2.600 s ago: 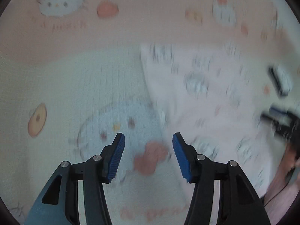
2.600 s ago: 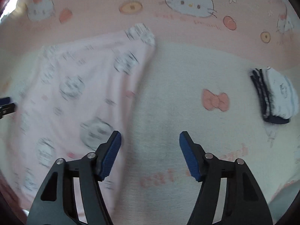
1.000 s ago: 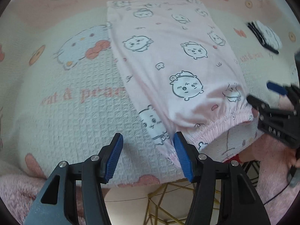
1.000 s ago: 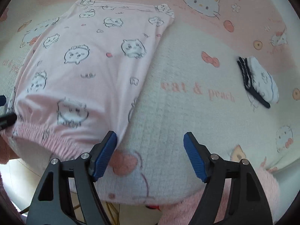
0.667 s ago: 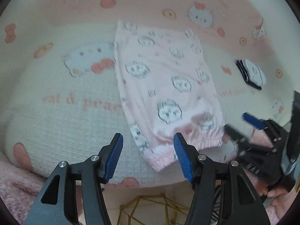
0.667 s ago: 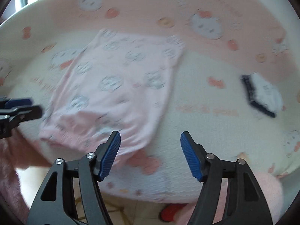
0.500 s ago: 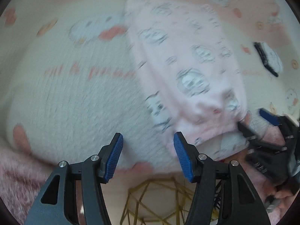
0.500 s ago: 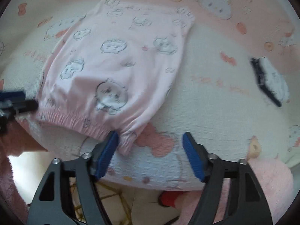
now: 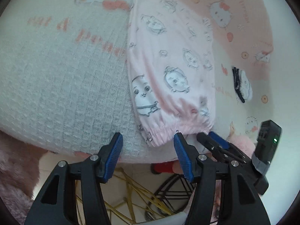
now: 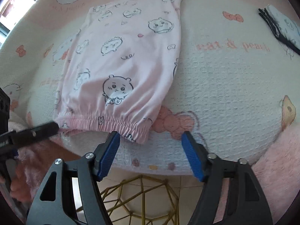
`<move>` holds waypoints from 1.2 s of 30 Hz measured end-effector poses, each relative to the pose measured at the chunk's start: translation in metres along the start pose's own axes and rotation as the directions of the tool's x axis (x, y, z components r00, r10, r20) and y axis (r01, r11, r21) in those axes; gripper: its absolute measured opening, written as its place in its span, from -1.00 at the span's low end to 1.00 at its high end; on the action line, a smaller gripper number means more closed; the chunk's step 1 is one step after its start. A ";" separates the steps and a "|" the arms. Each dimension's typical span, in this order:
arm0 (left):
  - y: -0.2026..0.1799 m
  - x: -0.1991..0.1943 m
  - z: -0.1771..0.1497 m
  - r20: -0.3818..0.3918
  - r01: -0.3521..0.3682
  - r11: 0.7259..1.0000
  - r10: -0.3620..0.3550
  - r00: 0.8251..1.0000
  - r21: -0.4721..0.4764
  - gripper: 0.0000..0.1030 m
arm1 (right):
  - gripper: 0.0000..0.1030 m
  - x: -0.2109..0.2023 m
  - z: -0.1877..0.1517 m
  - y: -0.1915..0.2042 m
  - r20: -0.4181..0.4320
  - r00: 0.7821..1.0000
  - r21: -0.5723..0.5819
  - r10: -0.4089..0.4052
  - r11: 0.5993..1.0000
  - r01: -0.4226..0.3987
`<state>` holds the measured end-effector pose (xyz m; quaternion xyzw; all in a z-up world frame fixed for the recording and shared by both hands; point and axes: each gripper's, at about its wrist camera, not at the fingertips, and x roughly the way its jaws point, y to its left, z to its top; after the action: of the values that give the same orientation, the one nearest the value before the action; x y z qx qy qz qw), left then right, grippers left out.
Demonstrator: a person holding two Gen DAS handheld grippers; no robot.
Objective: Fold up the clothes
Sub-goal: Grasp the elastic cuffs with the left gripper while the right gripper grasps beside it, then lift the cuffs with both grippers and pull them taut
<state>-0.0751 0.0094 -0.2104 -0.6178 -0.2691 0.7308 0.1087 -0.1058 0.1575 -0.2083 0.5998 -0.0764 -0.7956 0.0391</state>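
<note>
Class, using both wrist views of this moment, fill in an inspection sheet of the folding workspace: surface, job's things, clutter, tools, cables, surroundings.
Surface: table covered by a cartoon-cat blanket.
Job's things: pink printed garment lies flat, elastic waistband at the near edge.
Clutter: small folded dark-and-white cloth to the right, apart from the garment.
Tools: left tool open, at the waistband's left corner; right tool open, at its right corner; neither grips fabric.
Cables: nothing seen.
Surroundings: gold wire frame under the table; tiled floor; window at far left.
</note>
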 end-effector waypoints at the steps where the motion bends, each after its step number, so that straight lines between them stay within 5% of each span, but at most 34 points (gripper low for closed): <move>1: -0.002 0.003 0.000 -0.007 -0.008 1.000 0.008 1.000 0.006 0.14 | 0.36 0.001 -0.001 0.004 0.015 0.999 -0.012 -0.037 0.999 0.037; 5: -0.003 0.006 0.001 -0.022 -0.016 1.000 0.016 1.000 -0.003 0.14 | 0.28 0.004 -0.010 0.017 0.041 0.991 -0.108 -0.124 0.986 0.128; 8: 0.002 0.002 0.000 -0.016 0.010 0.999 -0.011 1.000 -0.032 0.11 | -0.13 0.000 -0.011 0.014 0.026 0.999 -0.104 -0.042 0.994 0.045; 9: 0.002 0.000 -0.001 -0.010 0.012 1.000 -0.012 1.000 -0.025 -0.01 | -0.18 -0.001 -0.011 0.011 0.017 1.000 -0.096 0.001 0.995 0.001; 10: 0.002 -0.002 -0.002 -0.003 0.014 1.000 -0.014 1.000 -0.017 -0.47 | -0.18 -0.001 -0.011 0.009 0.011 0.999 -0.088 0.037 0.995 -0.036; 11: 0.000 -0.004 -0.003 -0.001 0.017 1.000 -0.017 1.000 -0.004 -0.60 | -0.18 -0.001 -0.011 0.007 0.009 0.998 -0.077 0.059 0.995 -0.058; 15: -0.005 -0.003 -0.005 -0.002 -0.004 1.000 0.004 1.000 0.026 -0.60 | -0.35 -0.008 -0.010 -0.002 0.005 0.991 -0.008 0.132 0.991 -0.132; 22: 0.026 -0.011 0.000 0.013 0.181 0.970 -0.181 0.983 -0.163 -0.57 | -0.46 -0.017 -0.011 -0.022 -0.002 0.957 0.153 0.290 0.946 -0.286; 24: 0.028 -0.018 0.000 0.041 0.222 0.959 -0.218 0.975 -0.173 -0.47 | -0.45 -0.020 -0.012 -0.026 0.011 0.947 0.171 0.321 0.932 -0.319; 26: 0.029 -0.024 0.001 0.066 0.254 0.950 -0.246 0.967 -0.181 -0.11 | -0.42 -0.024 -0.014 -0.028 0.029 0.945 0.174 0.327 0.929 -0.327; 29: 0.032 -0.025 0.003 0.075 0.243 0.951 -0.232 0.970 -0.193 -0.09 | -0.28 -0.028 -0.014 -0.035 0.065 0.960 0.195 0.274 0.940 -0.281; 36: 0.022 0.008 0.007 -0.002 0.245 0.944 -0.252 0.968 -0.219 -0.09 | -0.19 -0.025 -0.017 -0.037 0.038 0.929 0.213 0.367 0.906 -0.366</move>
<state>-0.0797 -0.0072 -0.2280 -0.5981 -0.4212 0.6681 0.1360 -0.0818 0.1962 -0.1954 0.5765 -0.2738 -0.7601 0.1223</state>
